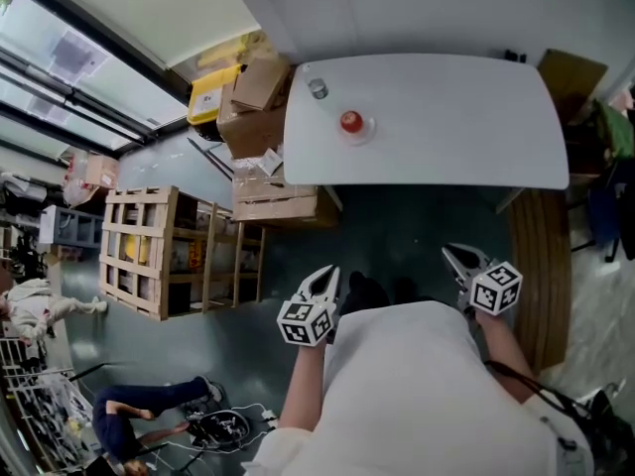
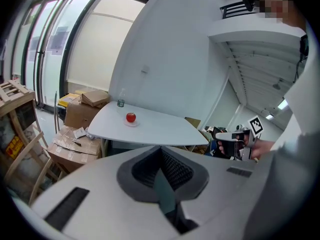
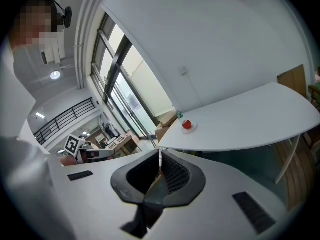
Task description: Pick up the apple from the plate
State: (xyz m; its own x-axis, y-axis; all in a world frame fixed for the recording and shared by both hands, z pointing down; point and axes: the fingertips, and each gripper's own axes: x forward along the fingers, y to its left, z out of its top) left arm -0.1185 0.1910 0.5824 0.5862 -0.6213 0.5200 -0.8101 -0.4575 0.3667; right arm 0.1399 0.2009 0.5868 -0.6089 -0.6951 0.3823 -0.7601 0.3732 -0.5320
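Observation:
A red apple sits on a small pale plate on the left part of a white table. It also shows far ahead in the left gripper view as the apple, and in the right gripper view as the apple. Both grippers are held well short of the table, over the dark floor. My left gripper has its jaws pressed together with nothing between them. My right gripper also looks shut and empty.
A small bottle stands on the table behind the apple. Cardboard boxes and a wooden crate stand left of the table, and a wooden board lies at its right. A person is low on the floor at lower left.

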